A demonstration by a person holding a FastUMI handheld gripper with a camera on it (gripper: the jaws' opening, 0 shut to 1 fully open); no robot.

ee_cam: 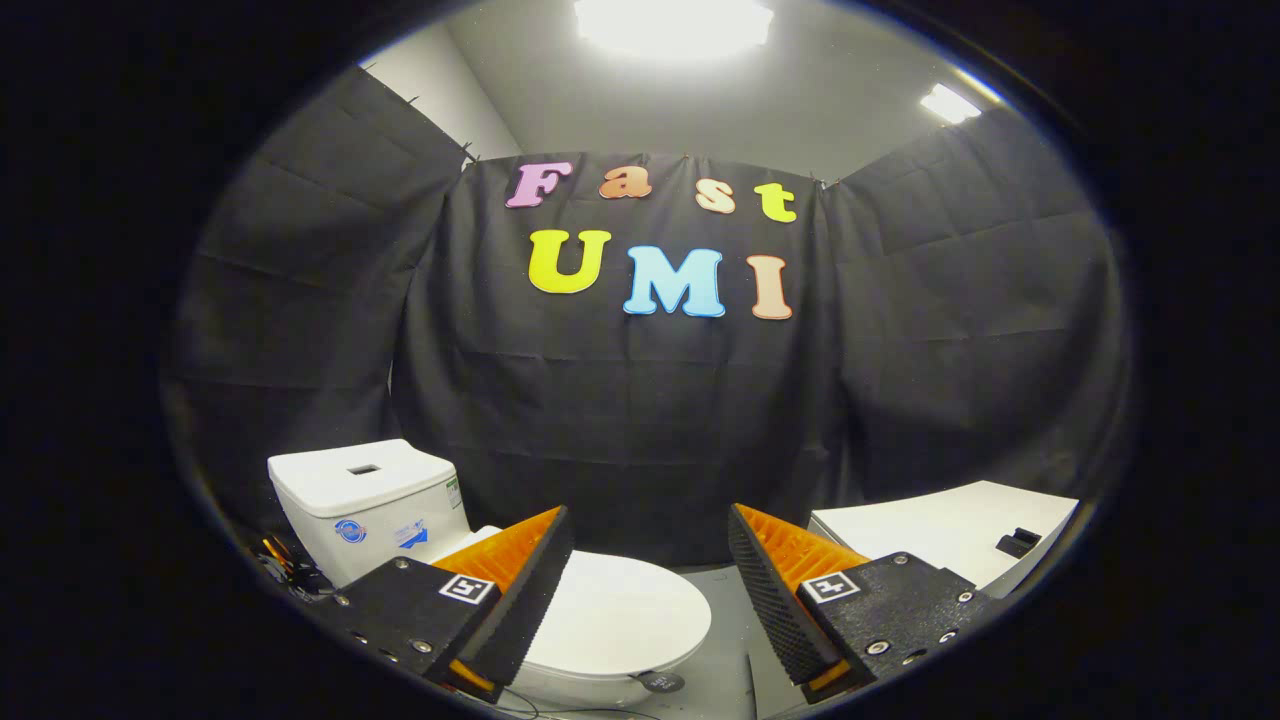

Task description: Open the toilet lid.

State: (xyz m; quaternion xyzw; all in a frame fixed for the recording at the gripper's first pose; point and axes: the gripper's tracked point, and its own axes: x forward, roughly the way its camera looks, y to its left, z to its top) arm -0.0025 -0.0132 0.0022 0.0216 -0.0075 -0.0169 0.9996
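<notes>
A white toilet stands low and to the left, its tank (365, 505) at the back with a slot in the top. Its white lid (615, 610) lies flat and closed, reaching out from behind my left finger into the gap between the fingers. My gripper (650, 525) hovers above the lid's front part, open wide, with nothing between its fingers. The left finger (520, 575) hides the hinge end of the lid. A small dark round tag (660, 682) sits at the lid's front rim.
A white box-like unit (950, 530) with a small dark part on top stands on the right, beyond my right finger. Black cloth walls close the booth behind and on both sides. Some cables (285, 565) lie left of the tank. Grey floor (725, 640) shows between toilet and unit.
</notes>
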